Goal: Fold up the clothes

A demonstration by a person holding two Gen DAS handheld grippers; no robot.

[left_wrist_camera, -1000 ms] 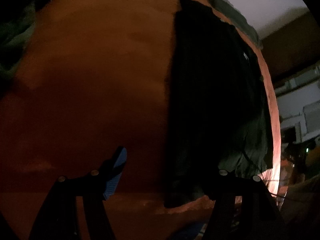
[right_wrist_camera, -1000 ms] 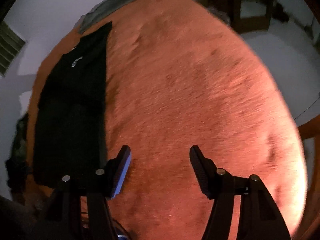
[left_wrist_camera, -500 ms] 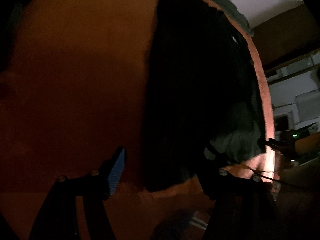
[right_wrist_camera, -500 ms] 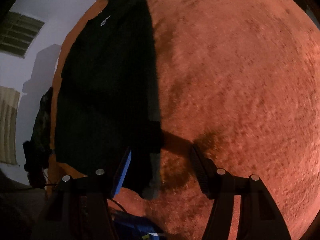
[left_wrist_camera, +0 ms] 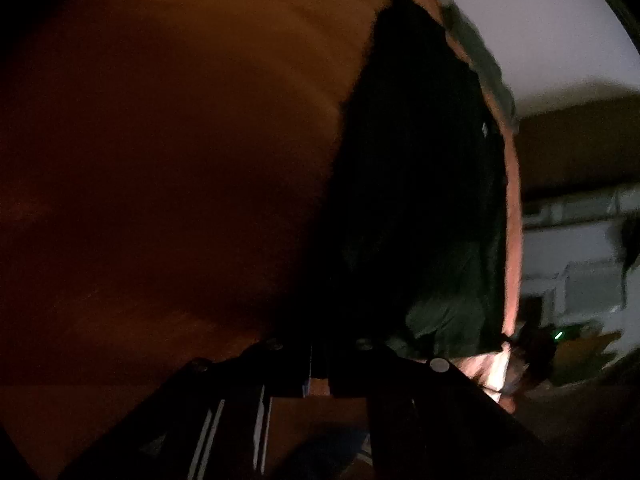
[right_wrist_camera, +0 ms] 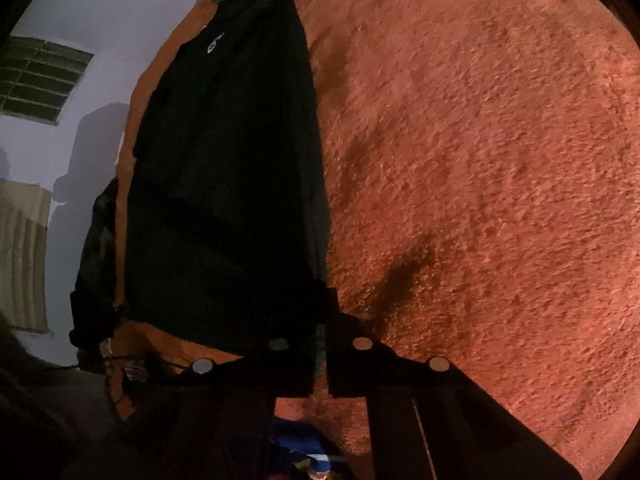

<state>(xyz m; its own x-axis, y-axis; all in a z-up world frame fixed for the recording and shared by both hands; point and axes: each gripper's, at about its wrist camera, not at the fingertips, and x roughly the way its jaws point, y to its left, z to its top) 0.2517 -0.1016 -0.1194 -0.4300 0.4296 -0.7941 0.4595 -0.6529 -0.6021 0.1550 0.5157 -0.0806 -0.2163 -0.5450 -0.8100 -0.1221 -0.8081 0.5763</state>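
Orange, coarse-piled blanket (right_wrist_camera: 480,160) covers the broad surface under both cameras; whether a bed or a bench lies beneath cannot be told. A black garment (right_wrist_camera: 224,184) is spread flat along the left side of the blanket in the right wrist view, its long axis running from near to far, with a small white logo (right_wrist_camera: 214,43) toward its far end. The right hand-held gripper (right_wrist_camera: 320,320) has its fingers drawn together, pinching the near right corner of the garment. In the dim left wrist view the same garment (left_wrist_camera: 412,184) lies on the right part of the blanket (left_wrist_camera: 168,160). The left hand-held gripper (left_wrist_camera: 319,356) likewise has its fingers closed at the garment's near edge; the cloth between them is too dark to make out clearly. A pale wall (right_wrist_camera: 100,12) stands beyond the far left edge.
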